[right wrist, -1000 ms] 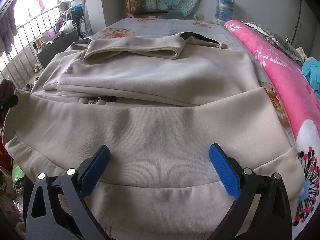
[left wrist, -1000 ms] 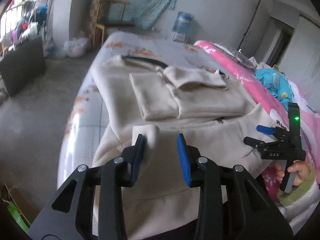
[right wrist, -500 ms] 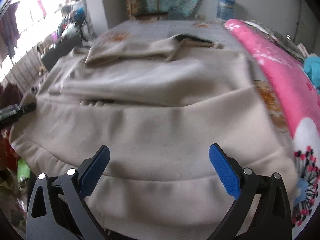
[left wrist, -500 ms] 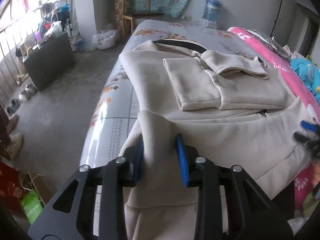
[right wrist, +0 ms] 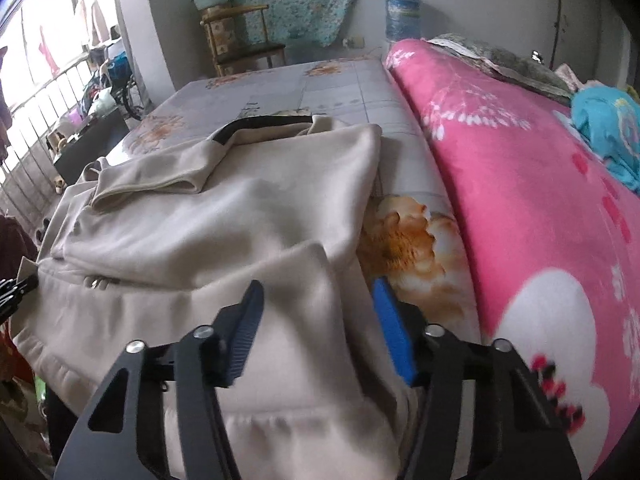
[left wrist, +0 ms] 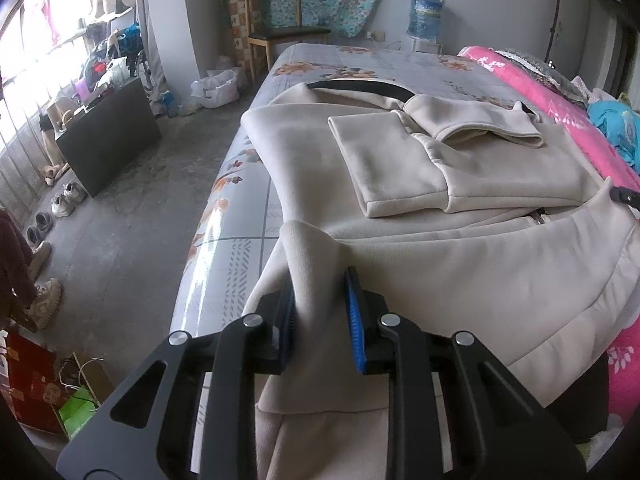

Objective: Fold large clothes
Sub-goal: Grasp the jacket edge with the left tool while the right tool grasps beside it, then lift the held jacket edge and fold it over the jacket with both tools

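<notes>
Both tongs sit at the near hem of a cream sweatshirt (left wrist: 460,264) spread on the bed (left wrist: 240,240). Left gripper (left wrist: 320,312) is clenched on a pinched-up corner of the hem. Right gripper (right wrist: 316,332) straddles the opposite corner, blue pads (right wrist: 394,332) apart and not yet clamped. Ahead of both lie the folded sleeves (left wrist: 384,164); a pink quilt (right wrist: 540,208) lies right of the right gripper.
</notes>
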`<state>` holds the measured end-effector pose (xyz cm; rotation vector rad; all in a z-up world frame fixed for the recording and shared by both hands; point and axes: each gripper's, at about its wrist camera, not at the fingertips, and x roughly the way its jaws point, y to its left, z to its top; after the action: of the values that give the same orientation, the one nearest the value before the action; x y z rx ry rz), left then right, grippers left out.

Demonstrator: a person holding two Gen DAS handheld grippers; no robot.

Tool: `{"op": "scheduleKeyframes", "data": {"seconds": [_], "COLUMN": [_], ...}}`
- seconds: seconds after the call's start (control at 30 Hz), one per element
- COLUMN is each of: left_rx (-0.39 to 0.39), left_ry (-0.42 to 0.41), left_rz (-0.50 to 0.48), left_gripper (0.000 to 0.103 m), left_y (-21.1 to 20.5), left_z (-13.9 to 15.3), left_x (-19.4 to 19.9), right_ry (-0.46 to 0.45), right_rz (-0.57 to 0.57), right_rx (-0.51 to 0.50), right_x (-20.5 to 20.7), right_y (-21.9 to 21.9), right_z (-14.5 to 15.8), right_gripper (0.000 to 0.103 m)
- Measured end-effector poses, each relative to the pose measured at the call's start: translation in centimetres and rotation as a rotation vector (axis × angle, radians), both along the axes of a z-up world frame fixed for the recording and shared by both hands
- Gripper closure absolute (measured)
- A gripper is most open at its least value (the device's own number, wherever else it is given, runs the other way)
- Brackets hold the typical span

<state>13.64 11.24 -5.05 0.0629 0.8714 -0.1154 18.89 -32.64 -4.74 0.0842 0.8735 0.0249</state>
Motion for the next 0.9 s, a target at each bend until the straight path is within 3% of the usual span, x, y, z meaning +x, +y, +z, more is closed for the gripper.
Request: {"op": "scheduleKeyframes", "data": {"seconds": [0.27,0.53,0.6,0.7,0.9], "left_rx": [0.014,0.039,0.051,0.003,-0.125], "left_ry": [-0.008,-0.023,-0.043,-0.075,-0.215], "left_rz": [0.005,0.001,0.002,0.014,0.013], "left_gripper": [0.081,0.082,0.093,0.097,0.098], "left_y": [0.0,-0.4,-0.4,0.3,2.2], "left_z": [-0.3,-0.2,0.0,1.3,6.9], "left_x": [-0.2,-0.4,-0.7,-1.9,-7.4], "right_ry": [0.013,-0.030,-0.039,-0.091,-0.247], "right_rz": [0.057,0.066,0.068,0.056,-0.003], "right_rx": [0.001,-0.229,-0.264,-0.268,-0.315], "right_x": [1.0,-1.6,-1.9,-3.4,-9.4], "right_y": [0.2,2.9,3.4,3.7,4.9], "right_z": [-1.0,-0.4,-0.2,1.4,6.7], "right_gripper": [0.069,0.090,0.097,0.098,0.098]}}
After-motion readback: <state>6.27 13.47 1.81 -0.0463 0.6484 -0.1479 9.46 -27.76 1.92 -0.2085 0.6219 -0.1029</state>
